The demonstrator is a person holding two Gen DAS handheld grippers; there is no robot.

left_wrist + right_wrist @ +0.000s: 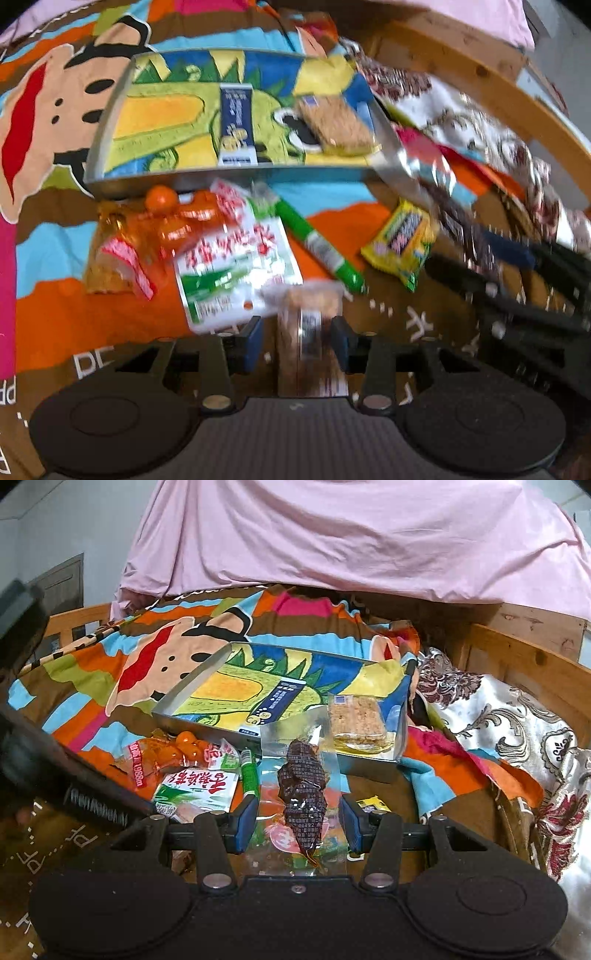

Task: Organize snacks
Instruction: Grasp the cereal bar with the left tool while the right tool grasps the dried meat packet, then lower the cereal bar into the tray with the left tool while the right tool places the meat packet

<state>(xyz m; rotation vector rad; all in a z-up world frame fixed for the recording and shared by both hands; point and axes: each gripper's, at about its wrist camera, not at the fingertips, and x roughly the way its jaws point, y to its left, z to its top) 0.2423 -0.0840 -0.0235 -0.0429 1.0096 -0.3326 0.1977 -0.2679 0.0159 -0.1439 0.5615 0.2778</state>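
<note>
In the left wrist view my left gripper [297, 341] stands open low over the blanket. A clear-wrapped tan cracker bar [310, 317] lies between its blue pads, with a gap on the left side. In the right wrist view my right gripper [299, 825] is shut on a clear packet of dark brown dried snack [303, 794], held up in front of the tray. The metal tray [221, 173] [192, 720] has a dinosaur picture inside and holds a dark blue bar [236, 125] [273, 705] and a wrapped cracker block [332, 125] [356, 720].
Loose on the colourful blanket before the tray lie an orange jelly packet [166, 225] [166, 753], a white-green packet [236, 266] [199, 790], a green stick [317, 243] [249, 775] and a yellow packet [402, 243]. A wooden bed rail [524, 657] and a pink sheet [332, 535] bound the area.
</note>
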